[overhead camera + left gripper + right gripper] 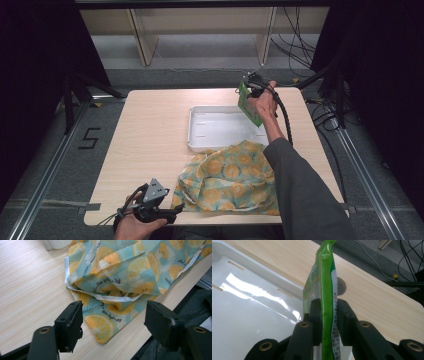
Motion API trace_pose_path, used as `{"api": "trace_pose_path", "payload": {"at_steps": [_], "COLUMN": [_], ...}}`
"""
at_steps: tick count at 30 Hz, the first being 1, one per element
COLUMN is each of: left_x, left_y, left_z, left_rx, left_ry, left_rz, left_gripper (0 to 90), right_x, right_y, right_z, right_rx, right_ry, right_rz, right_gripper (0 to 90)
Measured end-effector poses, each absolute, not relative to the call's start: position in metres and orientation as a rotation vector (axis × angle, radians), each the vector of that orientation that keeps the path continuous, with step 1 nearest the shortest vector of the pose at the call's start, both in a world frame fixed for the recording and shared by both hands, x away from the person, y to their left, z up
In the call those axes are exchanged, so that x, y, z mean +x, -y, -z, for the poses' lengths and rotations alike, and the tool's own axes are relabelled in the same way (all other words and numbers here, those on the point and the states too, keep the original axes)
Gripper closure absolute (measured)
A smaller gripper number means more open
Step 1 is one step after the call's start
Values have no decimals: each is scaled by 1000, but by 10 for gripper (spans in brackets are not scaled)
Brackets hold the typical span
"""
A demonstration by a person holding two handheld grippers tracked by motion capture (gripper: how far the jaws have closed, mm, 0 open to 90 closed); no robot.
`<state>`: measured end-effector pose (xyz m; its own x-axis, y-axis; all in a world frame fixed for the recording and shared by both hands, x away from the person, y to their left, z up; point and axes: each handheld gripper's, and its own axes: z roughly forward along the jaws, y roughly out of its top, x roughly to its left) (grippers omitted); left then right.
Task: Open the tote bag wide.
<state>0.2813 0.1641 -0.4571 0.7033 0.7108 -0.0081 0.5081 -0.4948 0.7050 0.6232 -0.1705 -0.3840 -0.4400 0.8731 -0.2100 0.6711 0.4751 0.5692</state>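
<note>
while the right gripper [328,312] has its jaws squeezed together on a green snack packet [325,285], the packet stands edge-on between them in the right gripper view, with small print running down its side. from above you can see that same right gripper [254,86] held up over the far right corner of the white tray [200,145], and the packet [248,104] hangs down tilted over the tray's right rim. can't tell if the packet's lower end is touching the tray or just above it. the tray [249,305] looks glossy, with little slots along its wall.

the left gripper [112,325] has its jaws wide apart with nothing between them, sitting low at the near edge of the wooden table [27,287]. it points at the near left corner of a cloth bag [117,277] printed with orange slices on light blue, and the bag's white-trimmed opening faces it. in the high view the left gripper [172,210] sits just beside the bag [230,177], which lies crumpled near the front of the table [150,125], its far edge up against the tray's near rim. the person's right sleeve [305,195] crosses over the bag's right side.
</note>
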Motion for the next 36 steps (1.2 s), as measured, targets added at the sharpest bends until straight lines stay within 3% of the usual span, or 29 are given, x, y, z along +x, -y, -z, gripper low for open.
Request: {"api": "trace_pose_path", "payload": {"at_steps": [36], "left_x": [280], "left_y": [-162], "left_z": [459], "left_rx": [2191], "left_ry": [-933], "left_rz": [-366], "left_gripper": [304], "right_x": [619], "right_y": [170], "right_z": [395], "right_rx": [1422], "right_ry": [-2274], "right_rz": [-658], "right_gripper": [759]}}
